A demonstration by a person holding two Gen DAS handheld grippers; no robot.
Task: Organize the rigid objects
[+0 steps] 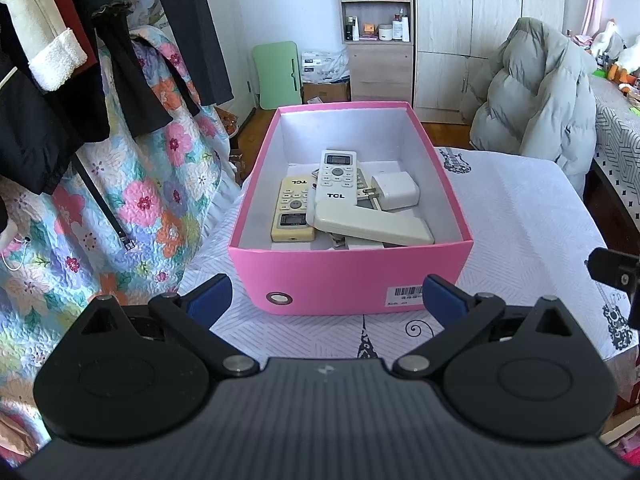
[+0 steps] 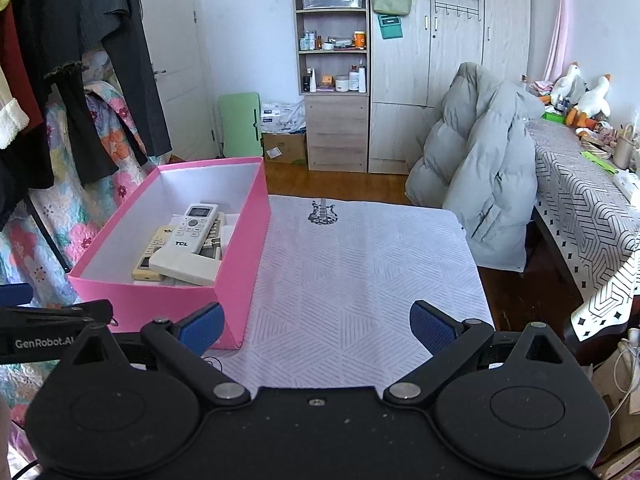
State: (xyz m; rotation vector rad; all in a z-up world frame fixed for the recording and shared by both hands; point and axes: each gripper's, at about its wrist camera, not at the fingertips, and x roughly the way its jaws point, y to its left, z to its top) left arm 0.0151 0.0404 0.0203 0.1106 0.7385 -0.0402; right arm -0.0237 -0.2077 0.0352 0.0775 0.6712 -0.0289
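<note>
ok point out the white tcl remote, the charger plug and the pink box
white TCL remote (image 1: 335, 178), left wrist view, on its keypad
charger plug (image 1: 396, 190), left wrist view, on its white body
pink box (image 1: 344, 280), left wrist view, on its near wall

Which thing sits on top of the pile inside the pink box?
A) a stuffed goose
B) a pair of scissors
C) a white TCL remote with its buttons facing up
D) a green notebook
C: in the left wrist view a white TCL remote lies face up across the other remotes in the pink box, beside a white plug adapter.
</note>
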